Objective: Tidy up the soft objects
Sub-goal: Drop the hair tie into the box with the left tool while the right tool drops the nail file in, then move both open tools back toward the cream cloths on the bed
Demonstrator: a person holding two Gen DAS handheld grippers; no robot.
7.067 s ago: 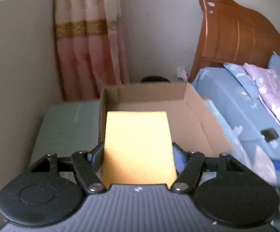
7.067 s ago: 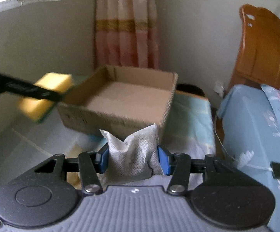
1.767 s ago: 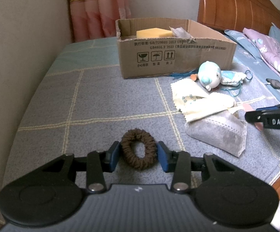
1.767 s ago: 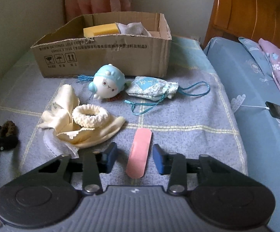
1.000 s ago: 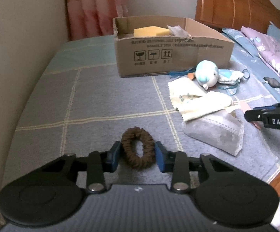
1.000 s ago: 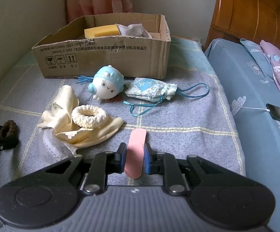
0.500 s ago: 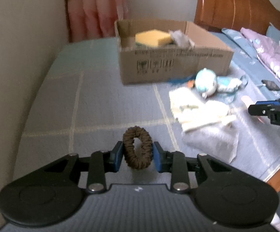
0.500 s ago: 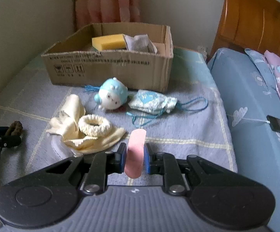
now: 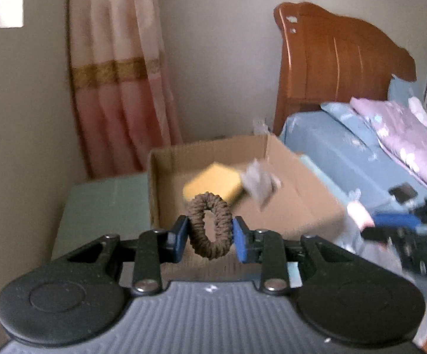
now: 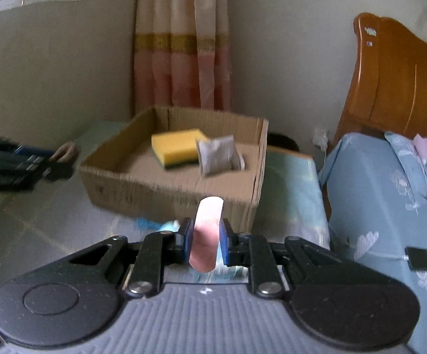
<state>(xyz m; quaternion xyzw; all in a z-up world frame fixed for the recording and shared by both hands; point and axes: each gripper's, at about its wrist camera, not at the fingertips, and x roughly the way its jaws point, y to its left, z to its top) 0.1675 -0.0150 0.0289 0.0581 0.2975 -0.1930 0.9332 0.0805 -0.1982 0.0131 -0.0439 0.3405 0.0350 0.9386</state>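
the left gripper (image 9: 210,234) pinches a brown hair scrunchie (image 9: 210,224) between its blue pads, held in the air before the open cardboard box (image 10: 142,174). the right gripper (image 10: 204,237) is pressed onto a pink strip (image 10: 206,231), also near the box. a yellow sponge (image 10: 173,146) and a grey sachet (image 10: 218,153) lie inside.

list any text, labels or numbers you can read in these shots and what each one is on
None can be read.
Cardboard box: dark printing on the front wall, smeared by motion blur.
Left gripper: pale markings on its side in the right wrist view, too blurred.
Right gripper: pale marks on its body in the left wrist view, too blurred.
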